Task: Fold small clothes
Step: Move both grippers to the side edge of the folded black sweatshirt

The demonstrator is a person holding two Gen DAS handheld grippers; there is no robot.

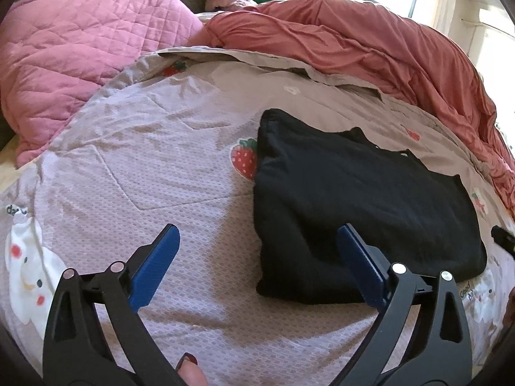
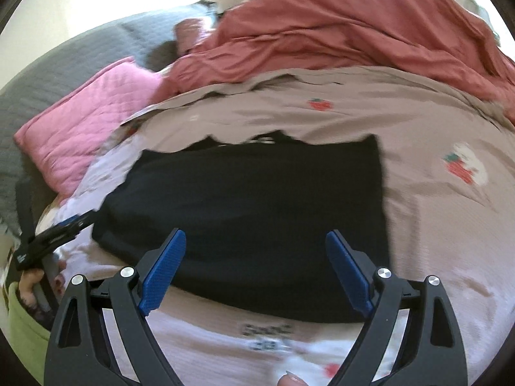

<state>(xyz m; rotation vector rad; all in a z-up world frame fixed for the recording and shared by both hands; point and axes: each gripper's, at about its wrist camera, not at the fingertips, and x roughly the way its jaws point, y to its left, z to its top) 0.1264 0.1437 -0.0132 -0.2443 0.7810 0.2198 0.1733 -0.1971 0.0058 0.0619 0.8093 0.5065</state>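
Lying folded into a neat block on the quilt (image 1: 135,167), the black garment (image 1: 354,199) looks nearly done; left gripper (image 1: 257,257) and right gripper (image 2: 256,263) hover spread, empty.
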